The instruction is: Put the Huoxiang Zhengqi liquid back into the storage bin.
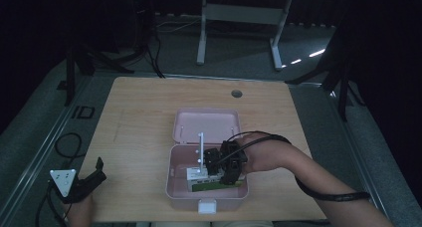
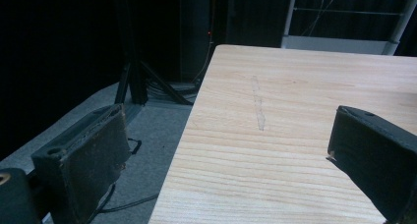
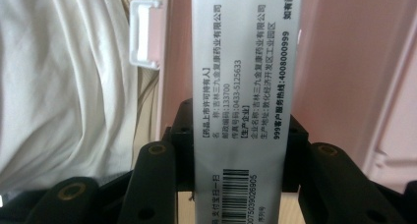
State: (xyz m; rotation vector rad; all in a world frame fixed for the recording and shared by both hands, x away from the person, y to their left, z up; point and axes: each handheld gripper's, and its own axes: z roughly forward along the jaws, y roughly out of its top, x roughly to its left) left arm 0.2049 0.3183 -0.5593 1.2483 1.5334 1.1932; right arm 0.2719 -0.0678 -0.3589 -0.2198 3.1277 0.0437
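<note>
An open pink case stands on the wooden table near its front edge, with its lid laid back flat. My right gripper reaches down into the case and is shut on a white medicine box with a green side. In the right gripper view the medicine box, printed with text and a barcode, stands clamped between the jaws of my right gripper, in front of the case's pink wall. My left gripper rests at the table's front left edge. It is open and holds nothing.
The case's white latch faces the person, and a white handle stands upright at the hinge. A round hole sits at the table's far side. Black tripod legs and a white-framed desk stand beyond.
</note>
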